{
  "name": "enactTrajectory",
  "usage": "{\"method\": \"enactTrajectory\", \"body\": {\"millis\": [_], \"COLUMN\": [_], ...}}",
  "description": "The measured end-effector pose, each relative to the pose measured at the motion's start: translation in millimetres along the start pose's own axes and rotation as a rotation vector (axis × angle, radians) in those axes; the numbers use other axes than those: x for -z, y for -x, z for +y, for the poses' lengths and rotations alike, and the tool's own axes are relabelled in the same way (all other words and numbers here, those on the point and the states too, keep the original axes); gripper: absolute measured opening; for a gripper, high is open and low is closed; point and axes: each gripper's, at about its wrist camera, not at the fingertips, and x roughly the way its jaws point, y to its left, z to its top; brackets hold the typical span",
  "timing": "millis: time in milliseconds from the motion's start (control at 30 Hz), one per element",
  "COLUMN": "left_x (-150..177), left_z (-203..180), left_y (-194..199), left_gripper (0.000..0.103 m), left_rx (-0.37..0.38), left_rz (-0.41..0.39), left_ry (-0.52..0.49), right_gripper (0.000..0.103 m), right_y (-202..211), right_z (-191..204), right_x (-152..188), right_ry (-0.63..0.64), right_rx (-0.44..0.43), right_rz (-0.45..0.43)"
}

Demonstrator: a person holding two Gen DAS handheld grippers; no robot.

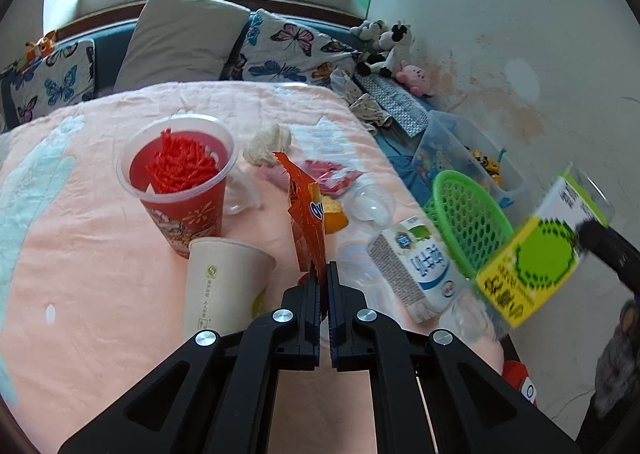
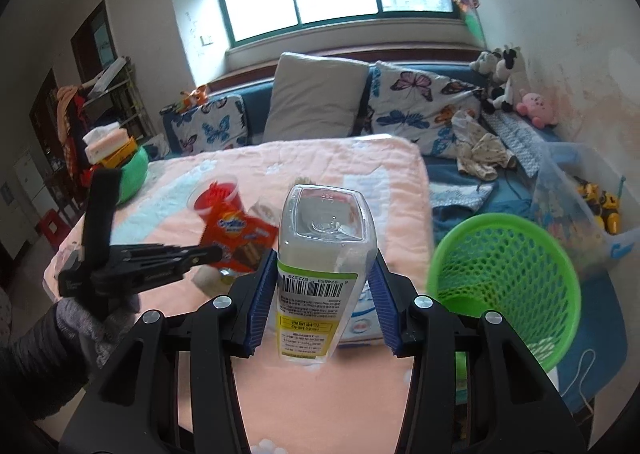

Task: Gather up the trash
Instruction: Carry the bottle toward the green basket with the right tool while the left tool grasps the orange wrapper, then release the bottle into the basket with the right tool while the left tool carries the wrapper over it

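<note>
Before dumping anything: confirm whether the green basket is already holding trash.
No: in the right wrist view the green basket shows only its bare mesh inside, with no trash in it.

Bottle smeared with blur, its label unreadable. Milk carton mostly hidden behind that bottle. Green basket soft-edged, and the wrapper's print too fuzzy to read.

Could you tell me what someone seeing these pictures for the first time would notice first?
Most likely the clear plastic bottle with its yellow-green label, clamped bottom-up in the right gripper in front of the bright green mesh basket at the bed's right edge. Next, the orange snack wrapper pinched upright in the left gripper over the pink bedspread, with a red cup of red shreds behind it to the left.
</note>
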Motion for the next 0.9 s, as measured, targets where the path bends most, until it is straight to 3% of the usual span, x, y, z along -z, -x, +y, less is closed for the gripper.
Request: {"method": "enactTrajectory", "body": {"millis": [233, 467, 633, 900], "left_x": [-13, -28, -42, -51], "left_z": [-37, -78, -109, -162], "left_y": [21, 3, -20, -64], "left_gripper": [0.004, 0.004, 0.004, 0.004], "left_rx": [0.09, 0.135, 0.187, 0.242], "left_rz": [-0.034, -0.012, 0.022, 0.077], "left_ry": [-0.069, -0.114, -0.132, -0.188], "right_gripper": [0.047, 0.047, 0.047, 0.046], "right_y": [10, -13, -45, -76], "right_z": [-46, -97, -134, -175], "right_x": [-10, 10, 38, 75], "right_ry": [-0.043, -0.083, -0.125, -0.219], "right_rx": [0.165, 0.35, 0.413, 0.389], "right_rz": [-0.044, -0.016, 0.062, 0.159]}}
